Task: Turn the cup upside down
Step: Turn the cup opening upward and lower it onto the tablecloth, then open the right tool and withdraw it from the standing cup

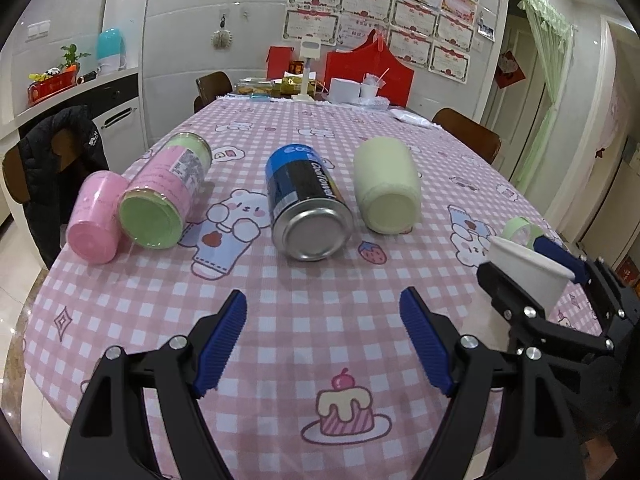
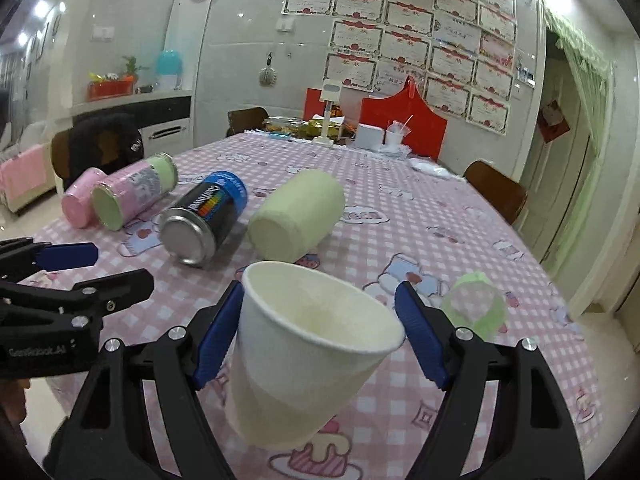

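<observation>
A white paper cup (image 2: 308,356) stands mouth up and tilted between the blue pads of my right gripper (image 2: 320,332). The left pad touches the cup; a small gap shows beside the right pad (image 2: 420,332). The left wrist view shows the same cup (image 1: 528,270) between the right gripper's fingers at the right edge. My left gripper (image 1: 322,340) is open and empty above the pink checked tablecloth (image 1: 320,312), left of the cup.
Lying on the cloth beyond: a pink cup (image 1: 96,216), a pink-and-green canister (image 1: 164,196), a blue-black can (image 1: 308,204), a cream cup (image 1: 388,186). A small green clear cup (image 2: 474,304) lies to the right. Chairs and clutter ring the far table end.
</observation>
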A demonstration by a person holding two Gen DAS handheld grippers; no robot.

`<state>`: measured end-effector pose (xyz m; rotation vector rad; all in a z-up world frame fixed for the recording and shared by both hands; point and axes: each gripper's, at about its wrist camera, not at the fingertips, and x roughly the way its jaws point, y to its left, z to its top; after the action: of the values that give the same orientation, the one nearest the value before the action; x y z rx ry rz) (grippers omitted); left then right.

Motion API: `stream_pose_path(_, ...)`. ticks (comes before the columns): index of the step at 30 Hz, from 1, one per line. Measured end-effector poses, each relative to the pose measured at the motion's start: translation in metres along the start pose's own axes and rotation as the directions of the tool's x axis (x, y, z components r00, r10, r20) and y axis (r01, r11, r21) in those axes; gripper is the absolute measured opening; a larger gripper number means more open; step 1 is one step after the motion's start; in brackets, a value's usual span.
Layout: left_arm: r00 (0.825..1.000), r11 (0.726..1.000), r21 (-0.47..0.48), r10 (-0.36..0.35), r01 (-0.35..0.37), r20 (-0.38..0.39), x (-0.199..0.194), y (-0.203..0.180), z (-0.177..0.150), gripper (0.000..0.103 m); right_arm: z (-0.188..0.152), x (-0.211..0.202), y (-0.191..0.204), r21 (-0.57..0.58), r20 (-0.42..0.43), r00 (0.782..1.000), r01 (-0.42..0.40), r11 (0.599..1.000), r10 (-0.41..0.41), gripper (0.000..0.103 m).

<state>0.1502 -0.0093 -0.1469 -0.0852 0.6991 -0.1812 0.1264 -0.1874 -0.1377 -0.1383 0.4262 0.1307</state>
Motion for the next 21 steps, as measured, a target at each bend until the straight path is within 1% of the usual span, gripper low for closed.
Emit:
stream_pose_path(8, 1.0, 1.0, -0.01, 0.007, -0.007, 0.002, -0.008, 0.006, -0.001, 0.078, -0.006, -0.003, 0.0, 0.054, -0.009, 0.997, -0.071, 0.996, 0.072, 0.074)
stream_pose_path(9, 1.0, 1.0, -0.006, 0.007, -0.007, 0.005, -0.009, 0.005, -0.001, 0.078, -0.006, -0.004, -0.002, 0.071, -0.007, 0.996, -0.086, 0.994, 0.087, 0.076)
stream_pose_path(11, 1.0, 1.0, -0.001, 0.007, -0.007, 0.014, -0.013, 0.004, 0.0, 0.078, -0.006, -0.008, -0.005, 0.093, -0.001, 0.995, -0.102, 0.99, 0.102, 0.082)
stream_pose_path(16, 0.999, 1.0, 0.005, 0.004, -0.004, 0.039, -0.026, 0.002, 0.001, 0.078, -0.002, -0.022, -0.012, 0.133, 0.031, 0.99, -0.139, 0.981, 0.137, 0.085)
stream_pose_path(18, 0.999, 1.0, 0.011, 0.001, -0.001, 0.05, -0.032, -0.001, 0.002, 0.078, 0.0, -0.028, -0.014, 0.143, 0.036, 0.99, -0.141, 0.98, 0.137, 0.087)
stream_pose_path(20, 0.997, 1.0, 0.02, -0.007, 0.006, 0.079, -0.043, -0.005, 0.003, 0.078, 0.002, -0.036, -0.015, 0.156, 0.041, 0.99, -0.136, 0.978, 0.131, 0.091)
stream_pose_path(21, 0.995, 1.0, 0.028, -0.009, 0.006, 0.1, -0.049, -0.007, 0.003, 0.078, 0.003, -0.042, -0.017, 0.168, 0.046, 0.99, -0.141, 0.976, 0.135, 0.092)
